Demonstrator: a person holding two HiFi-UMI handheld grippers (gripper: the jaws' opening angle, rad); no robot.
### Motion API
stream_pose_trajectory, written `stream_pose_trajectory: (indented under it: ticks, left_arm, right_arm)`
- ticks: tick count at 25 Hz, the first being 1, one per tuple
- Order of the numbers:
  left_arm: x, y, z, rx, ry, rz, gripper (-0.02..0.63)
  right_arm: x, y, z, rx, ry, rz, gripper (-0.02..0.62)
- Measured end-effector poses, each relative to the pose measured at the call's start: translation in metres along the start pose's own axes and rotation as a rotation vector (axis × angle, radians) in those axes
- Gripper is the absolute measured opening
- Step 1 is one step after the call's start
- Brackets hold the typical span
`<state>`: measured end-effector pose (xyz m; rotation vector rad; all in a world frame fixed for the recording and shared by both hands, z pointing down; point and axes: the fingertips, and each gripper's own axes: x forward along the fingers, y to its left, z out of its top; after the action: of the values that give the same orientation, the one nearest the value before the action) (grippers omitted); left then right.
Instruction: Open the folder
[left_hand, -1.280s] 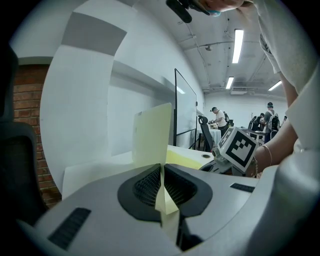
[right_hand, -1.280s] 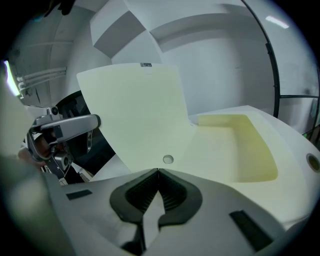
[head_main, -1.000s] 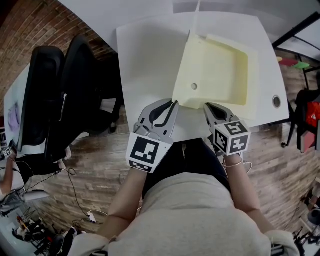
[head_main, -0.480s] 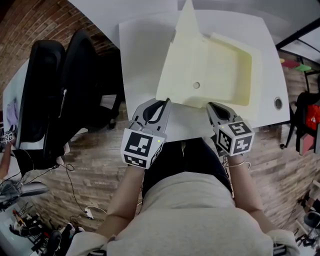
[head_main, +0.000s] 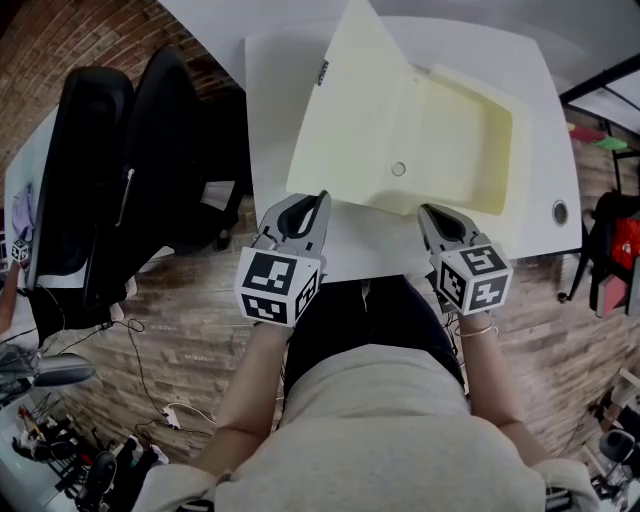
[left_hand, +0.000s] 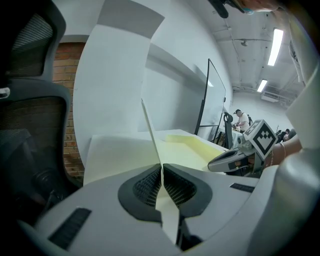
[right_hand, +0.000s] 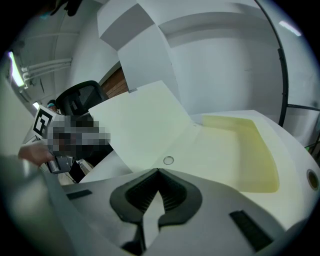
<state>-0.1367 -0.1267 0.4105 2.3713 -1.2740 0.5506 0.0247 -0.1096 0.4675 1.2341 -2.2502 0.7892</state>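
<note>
Folder (head_main: 440, 130) of pale yellow plastic lies on the white table (head_main: 275, 110), directly ahead of the person and between the two grippers. Its cover (head_main: 345, 110) is raised off the box-like lower half and slants up and over toward the left. Only the cover's near corner reaches down to the left gripper (head_main: 321, 197).

In the left gripper view, the left gripper (left_hand: 161, 172) has its jaws closed together on that thin cover (left_hand: 150, 131). The sheet runs edge-on between the ribbed pads and rises away from them as a narrow blade. The open tray of the folder (left_hand: 192, 147) lies flat to the right of it.

The right gripper (head_main: 425, 210) sits at the near edge of the lower half, on the right side and close to the table's front edge. In the right gripper view, the right gripper (right_hand: 157, 173) has its jaws pressed together on a pale sheet edge of the folder (right_hand: 225, 150). Just beyond the jaw tips a small round ring (right_hand: 168, 160) shows on the flat panel. The lifted cover (right_hand: 145, 120) stands tilted at the upper left of that view.

Black office chairs (head_main: 110, 170) stand left of the table, over a wood-patterned floor (head_main: 180, 330).
</note>
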Motion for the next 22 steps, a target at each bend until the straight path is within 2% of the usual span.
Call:
stream_pose_trajectory:
  ticks: [4, 14, 22]
  left_arm:
    - [0.001, 0.012, -0.007, -0.051, 0.022, 0.024, 0.029]
    - [0.005, 0.035, -0.032, -0.129, 0.093, 0.094, 0.032]
    - [0.008, 0.046, -0.044, -0.180, 0.130, 0.110, 0.032]
  right_arm:
    - [0.000, 0.001, 0.001, -0.038, 0.015, -0.004, 0.021]
    - [0.000, -0.001, 0.000, -0.041, 0.028, 0.005, 0.021]
    - [0.002, -0.001, 0.003, -0.036, 0.034, -0.002, 0.021]
